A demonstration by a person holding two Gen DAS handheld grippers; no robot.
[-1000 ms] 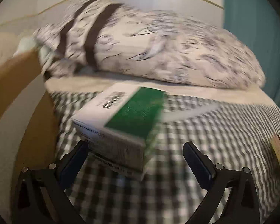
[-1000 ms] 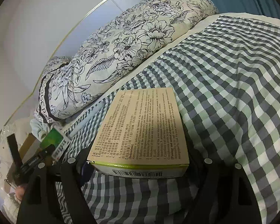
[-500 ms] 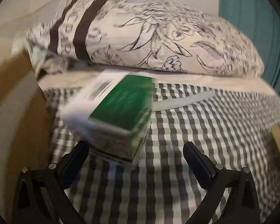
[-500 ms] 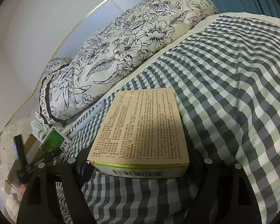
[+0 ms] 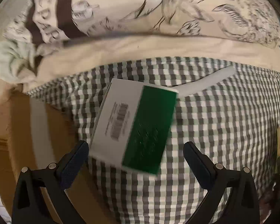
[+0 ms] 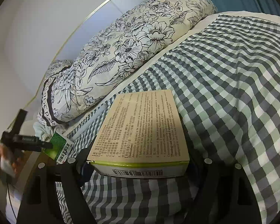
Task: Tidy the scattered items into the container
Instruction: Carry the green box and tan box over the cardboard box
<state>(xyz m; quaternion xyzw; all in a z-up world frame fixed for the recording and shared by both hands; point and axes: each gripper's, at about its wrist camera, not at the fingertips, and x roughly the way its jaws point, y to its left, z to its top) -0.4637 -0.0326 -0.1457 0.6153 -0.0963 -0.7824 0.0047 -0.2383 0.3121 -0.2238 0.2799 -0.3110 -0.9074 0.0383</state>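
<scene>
Left tongs (image 5: 135, 160) stand apart beside the green box (image 5: 134, 125) on the bed (image 6: 233, 93); right tongs (image 6: 138, 166) clamp the tan box (image 6: 141, 128).

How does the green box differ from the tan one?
The green box is green and white; the tan box is beige, covered in small print. The green box lies loose ahead of the open left fingers; the tan box sits gripped between the right fingers. Both are cardboard cartons with barcodes.
</scene>
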